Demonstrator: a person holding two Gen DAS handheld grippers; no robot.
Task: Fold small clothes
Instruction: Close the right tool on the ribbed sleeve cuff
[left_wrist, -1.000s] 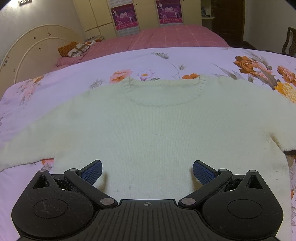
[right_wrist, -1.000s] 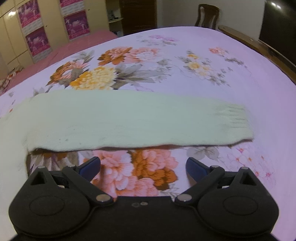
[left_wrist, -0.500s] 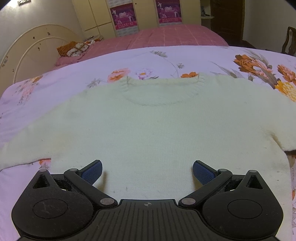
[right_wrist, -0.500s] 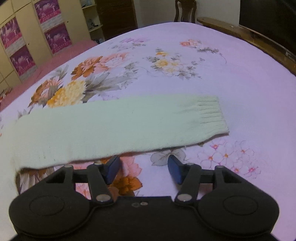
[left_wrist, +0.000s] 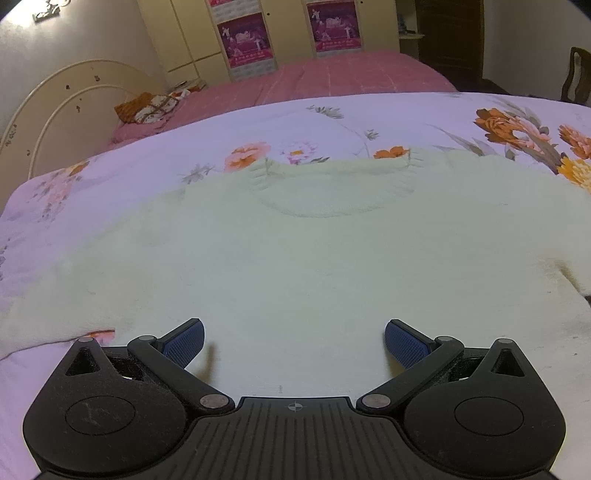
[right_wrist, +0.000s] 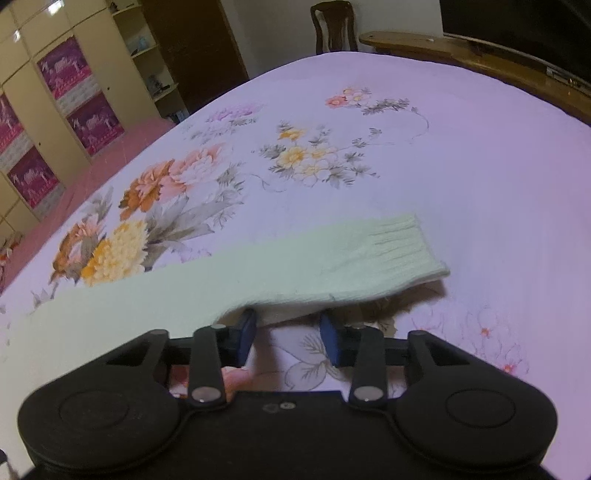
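Observation:
A pale cream knit sweater (left_wrist: 303, 258) lies flat on the floral bedsheet (left_wrist: 147, 162), neck hole (left_wrist: 332, 184) at the far side. My left gripper (left_wrist: 293, 339) hovers over the sweater's lower body, wide open and empty. In the right wrist view the sweater's right sleeve (right_wrist: 258, 273) stretches across the sheet with its ribbed cuff (right_wrist: 402, 243) at the right. My right gripper (right_wrist: 288, 332) is partly closed, its blue pads at the sleeve's near edge, which lifts slightly over them. The pads do not meet.
A pink-covered bed (left_wrist: 332, 77) and wardrobe with magenta posters (left_wrist: 243, 37) stand behind. A cream headboard (left_wrist: 55, 110) is at left. A wooden footboard (right_wrist: 480, 62) and chair (right_wrist: 332, 26) lie beyond the bed's far edge.
My right gripper has narrowed from wide open and moved forward to the sleeve's near edge by the cuff, which now lifts a little. My left gripper has hardly moved.

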